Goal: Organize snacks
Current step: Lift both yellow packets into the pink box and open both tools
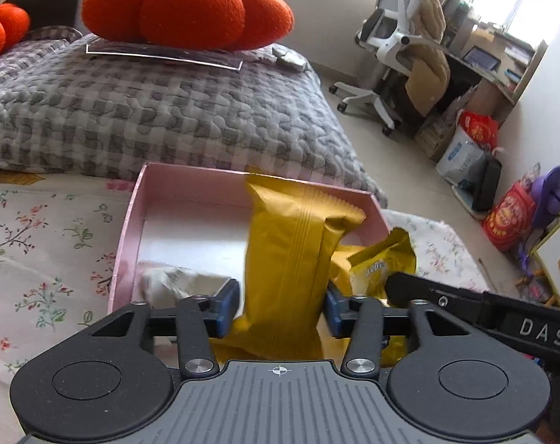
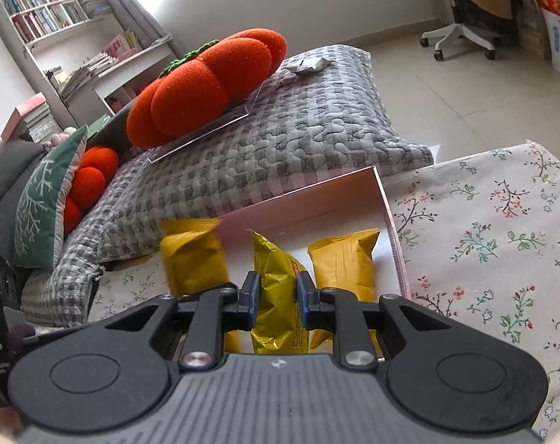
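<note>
Between our left gripper's (image 1: 282, 305) blue pads stands a matte yellow foil snack packet (image 1: 291, 255); small gaps show at both sides, so the jaws are parted around it. Ahead of the fingers lies the shallow pink cardboard box (image 1: 130, 222). Our right gripper (image 2: 278, 296) pinches a crinkled glossy yellow snack bag (image 2: 274, 277) over that box; another yellow packet (image 2: 344, 262) lies just right of its fingers.

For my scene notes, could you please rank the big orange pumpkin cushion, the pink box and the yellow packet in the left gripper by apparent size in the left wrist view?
1. Big orange pumpkin cushion and pink box: look alike, unranked.
2. Yellow packet, smallest despite its nearness inflating it.
</note>
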Available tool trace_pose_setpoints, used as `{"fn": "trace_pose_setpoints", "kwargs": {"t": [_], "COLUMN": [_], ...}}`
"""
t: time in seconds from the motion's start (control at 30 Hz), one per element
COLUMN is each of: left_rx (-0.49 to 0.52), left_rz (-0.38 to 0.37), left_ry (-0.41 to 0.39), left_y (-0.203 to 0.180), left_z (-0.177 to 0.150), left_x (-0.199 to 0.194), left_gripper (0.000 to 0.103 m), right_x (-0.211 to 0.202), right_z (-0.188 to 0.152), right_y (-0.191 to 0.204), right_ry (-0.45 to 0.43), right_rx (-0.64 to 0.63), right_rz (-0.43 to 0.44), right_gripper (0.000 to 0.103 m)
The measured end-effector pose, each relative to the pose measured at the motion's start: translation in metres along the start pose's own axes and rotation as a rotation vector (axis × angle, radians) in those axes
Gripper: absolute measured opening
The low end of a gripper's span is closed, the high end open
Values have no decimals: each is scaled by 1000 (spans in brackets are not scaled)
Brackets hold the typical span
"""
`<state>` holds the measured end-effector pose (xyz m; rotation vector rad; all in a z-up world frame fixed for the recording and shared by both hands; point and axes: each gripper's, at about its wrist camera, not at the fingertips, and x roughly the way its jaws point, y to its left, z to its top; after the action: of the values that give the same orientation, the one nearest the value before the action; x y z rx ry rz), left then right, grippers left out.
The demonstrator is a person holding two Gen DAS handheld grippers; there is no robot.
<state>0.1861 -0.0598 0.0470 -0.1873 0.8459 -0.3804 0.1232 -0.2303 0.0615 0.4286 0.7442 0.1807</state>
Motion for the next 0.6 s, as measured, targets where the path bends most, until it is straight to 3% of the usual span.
{"fn": "trace_pose_setpoints", "kwargs": {"t": [0.13,0.37,0.5,0.6], "left_rx": [8,-28,-30,-23], "left_rz": [19,64,128,158], "left_ry": [-35,-78,-66,-40], "left_y": [3,17,21,23], "left_z": [4,9,4,-4], "left_x": [-12,-53,-73,-84], "left_gripper": [57,57,59,59], "right_x": [3,-18,-28,-35], "right_z": [-1,7,9,7], "right_y": [1,-4,-4,0], "right_ry": [-5,-44,-24,-2], "right_rx": [-2,50,74,51], "right_rz": [-2,11,26,1], "right_gripper": [22,24,25,33]}}
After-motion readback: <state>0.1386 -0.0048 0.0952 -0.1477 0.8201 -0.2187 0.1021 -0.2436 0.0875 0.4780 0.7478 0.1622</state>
